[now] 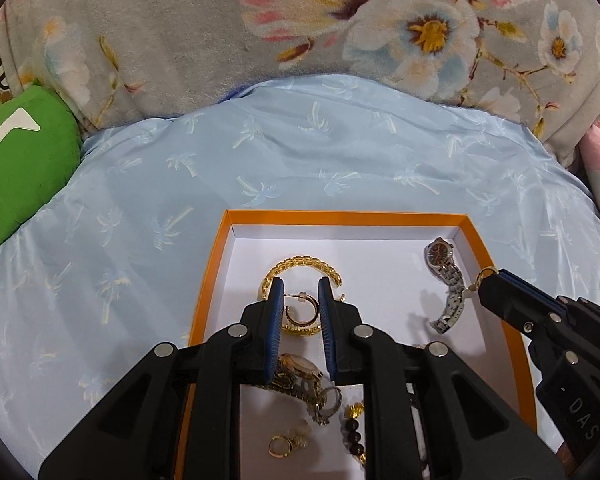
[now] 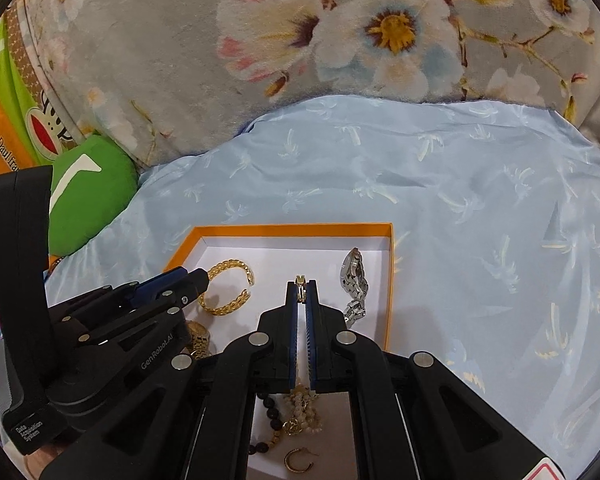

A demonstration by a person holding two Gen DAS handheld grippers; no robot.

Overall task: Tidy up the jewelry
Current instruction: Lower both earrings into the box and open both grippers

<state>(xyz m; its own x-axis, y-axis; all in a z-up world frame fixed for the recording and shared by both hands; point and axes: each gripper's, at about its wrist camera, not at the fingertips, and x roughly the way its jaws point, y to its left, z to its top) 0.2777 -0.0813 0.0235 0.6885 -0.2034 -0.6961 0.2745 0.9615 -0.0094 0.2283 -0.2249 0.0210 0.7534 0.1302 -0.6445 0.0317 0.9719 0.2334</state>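
Jewelry lies inside the orange-rimmed box (image 1: 342, 216). My left gripper (image 1: 300, 304) is spread over a small gold hoop earring (image 1: 300, 314), beside the gold chain bangle (image 1: 296, 266). My right gripper (image 2: 301, 296) is pressed together, pinching a gold earring (image 2: 301, 286) clear of the floor, probably for placing. Open white floor remains along the box's far wall, near the silver watch (image 2: 354, 276).

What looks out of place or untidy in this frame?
Nothing is spilled: all jewelry sits inside the orange box. Its near end is jumbled, though, with a gold watch, ring and beaded bracelet heaped together.
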